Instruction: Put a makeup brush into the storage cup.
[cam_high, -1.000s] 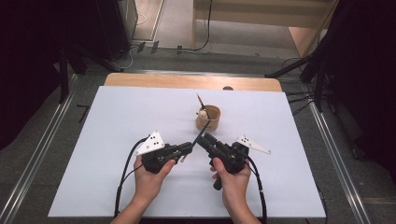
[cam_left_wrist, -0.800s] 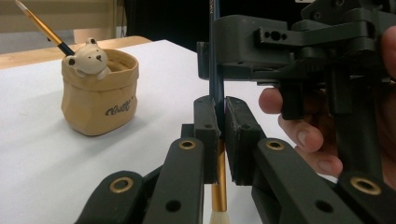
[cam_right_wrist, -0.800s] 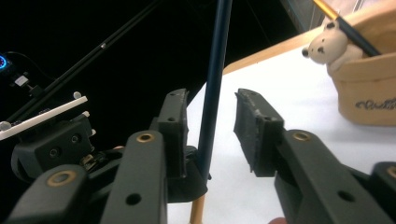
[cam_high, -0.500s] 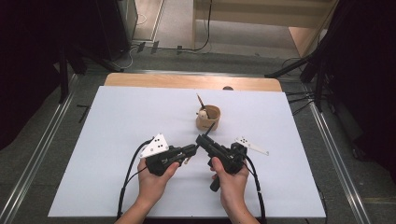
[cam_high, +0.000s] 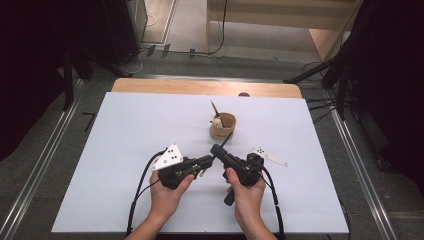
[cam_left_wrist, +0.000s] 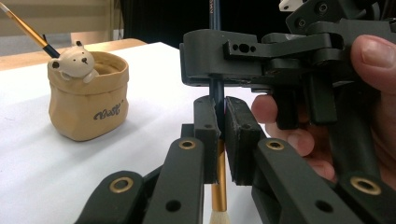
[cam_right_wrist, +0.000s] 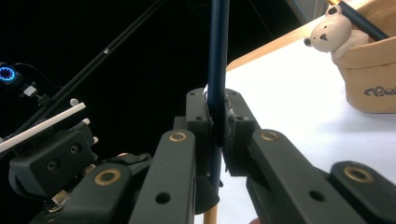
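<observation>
Dark-blue paintbrush with gold ferrule (cam_left_wrist: 217, 93) is clamped by both the left hand-held gripper (cam_high: 206, 161) and right hand-held gripper (cam_high: 216, 149), above the white worktop (cam_high: 125, 130), near the tan bear-trimmed pot (cam_high: 222, 126).

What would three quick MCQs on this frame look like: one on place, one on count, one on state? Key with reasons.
1. Where does the pot stand?
A. beyond the grippers
B. at the table's left edge
C. in a hand

2. How many brushes stand in the pot?
A. none
B. one
C. three

3. How are the jaws of the left gripper?
A. wide open
B. shut on the brush
C. shut on the pot

Key: A, it sits farther up the table; B, a single brush handle leans out; C is wrong, B: both pads clamp the brush, as the right gripper does too.
</observation>
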